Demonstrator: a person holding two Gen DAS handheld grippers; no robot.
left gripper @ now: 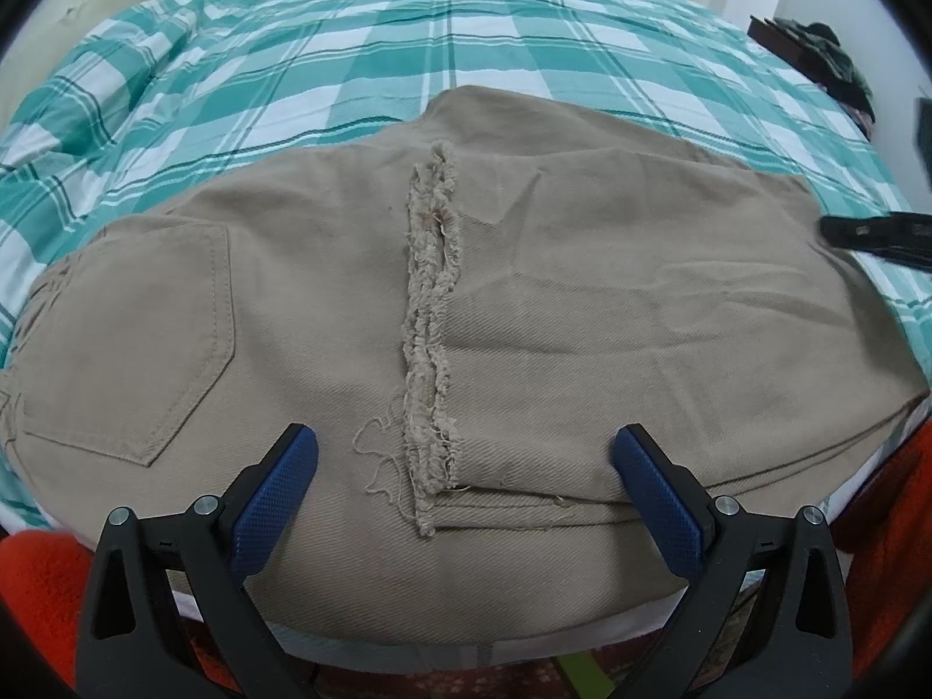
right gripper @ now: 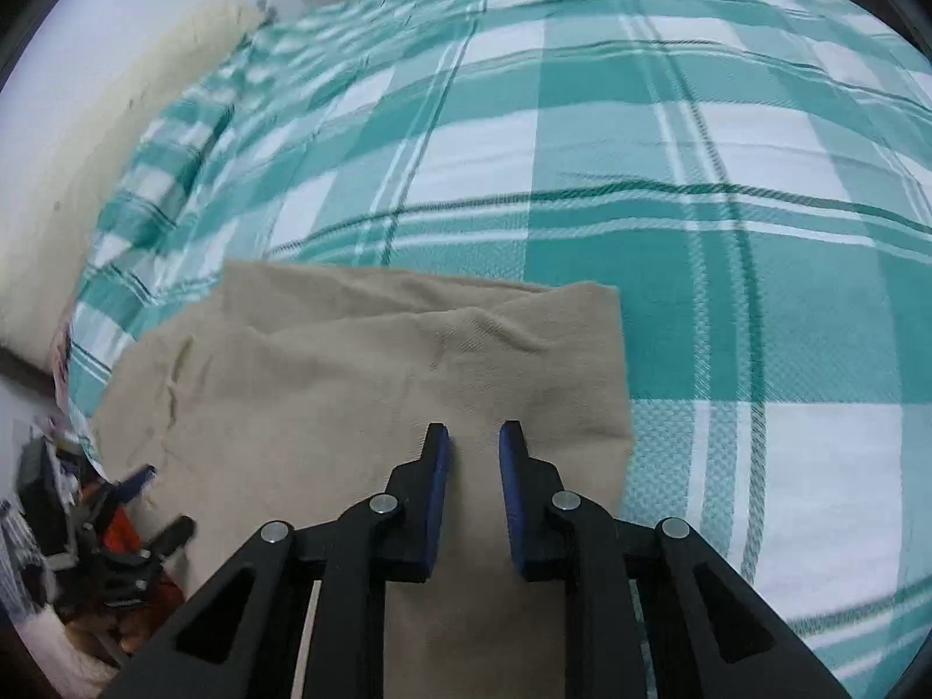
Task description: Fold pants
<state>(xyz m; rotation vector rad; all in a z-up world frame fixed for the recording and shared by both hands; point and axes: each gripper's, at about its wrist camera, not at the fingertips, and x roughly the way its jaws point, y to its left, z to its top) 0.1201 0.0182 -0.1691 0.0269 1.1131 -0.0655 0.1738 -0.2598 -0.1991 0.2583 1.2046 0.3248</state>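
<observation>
Tan pants (left gripper: 524,303) lie folded on the green plaid bed, with a back pocket (left gripper: 145,338) at the left and frayed hems (left gripper: 431,314) running down the middle. My left gripper (left gripper: 463,448) is wide open and empty, hovering over the near edge of the pants. In the right wrist view the folded end of the pants (right gripper: 378,373) lies under my right gripper (right gripper: 475,437), whose jaws stand a small gap apart and hold nothing. The right gripper also shows at the right edge of the left wrist view (left gripper: 874,230).
The plaid bedsheet (left gripper: 349,58) spreads beyond the pants. Red fabric (left gripper: 41,582) shows below the bed's near edge. Dark clothes (left gripper: 827,52) lie at the far right. A cream wall (right gripper: 87,145) borders the bed; clutter (right gripper: 70,512) sits on the floor at left.
</observation>
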